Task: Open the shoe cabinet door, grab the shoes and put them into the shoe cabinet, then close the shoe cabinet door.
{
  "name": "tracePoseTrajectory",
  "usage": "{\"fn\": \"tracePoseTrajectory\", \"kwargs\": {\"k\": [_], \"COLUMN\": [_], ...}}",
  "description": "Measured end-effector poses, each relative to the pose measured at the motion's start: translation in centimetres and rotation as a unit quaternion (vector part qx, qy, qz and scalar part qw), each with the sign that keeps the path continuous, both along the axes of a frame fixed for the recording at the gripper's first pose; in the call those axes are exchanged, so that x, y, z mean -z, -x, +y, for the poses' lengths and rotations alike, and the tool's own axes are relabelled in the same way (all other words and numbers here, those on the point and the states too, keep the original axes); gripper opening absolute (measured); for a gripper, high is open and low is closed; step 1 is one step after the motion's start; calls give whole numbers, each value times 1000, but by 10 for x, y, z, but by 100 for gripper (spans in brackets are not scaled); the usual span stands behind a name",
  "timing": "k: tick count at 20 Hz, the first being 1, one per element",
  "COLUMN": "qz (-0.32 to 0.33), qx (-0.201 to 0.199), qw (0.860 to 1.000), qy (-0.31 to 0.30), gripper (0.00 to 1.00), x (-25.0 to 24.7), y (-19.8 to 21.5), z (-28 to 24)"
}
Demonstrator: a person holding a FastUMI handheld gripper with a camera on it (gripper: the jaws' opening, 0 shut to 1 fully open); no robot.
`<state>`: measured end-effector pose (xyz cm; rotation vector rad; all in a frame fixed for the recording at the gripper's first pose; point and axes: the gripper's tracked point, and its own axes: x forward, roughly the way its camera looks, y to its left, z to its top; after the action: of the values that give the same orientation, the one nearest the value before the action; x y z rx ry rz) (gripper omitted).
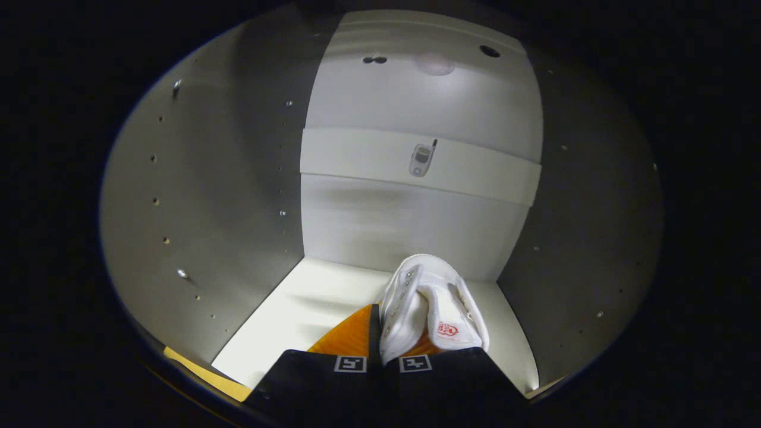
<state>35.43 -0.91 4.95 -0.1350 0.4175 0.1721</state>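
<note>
A white canvas shoe (pixel 431 303) with a red logo on its tongue is pinched by its upper between my fingers and points toward the back of the cabinet. My gripper (pixel 397 333) is shut on it, and the shoe hides most of the right finger. I am inside the white shoe cabinet, with the shoe low over the cabinet floor (pixel 303 309) near the right side. I cannot tell whether the sole touches the floor.
The back panel (pixel 404 229) is close ahead, with a horizontal rail (pixel 357 157) across it carrying a small metal fitting (pixel 421 160). The left side wall (pixel 226 208) and right side wall (pixel 585 238) have rows of peg holes. Floor space lies left of the shoe.
</note>
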Motion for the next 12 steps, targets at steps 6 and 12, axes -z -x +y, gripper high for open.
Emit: {"fn": "tracePoseTrajectory", "kwargs": {"k": [6, 12], "qz": [34, 47], "qx": [4, 29], "qw": [999, 998], "qy": [36, 33], "gripper": [5, 21], "x": [29, 30], "y": [-7, -1], "z": [12, 7]}}
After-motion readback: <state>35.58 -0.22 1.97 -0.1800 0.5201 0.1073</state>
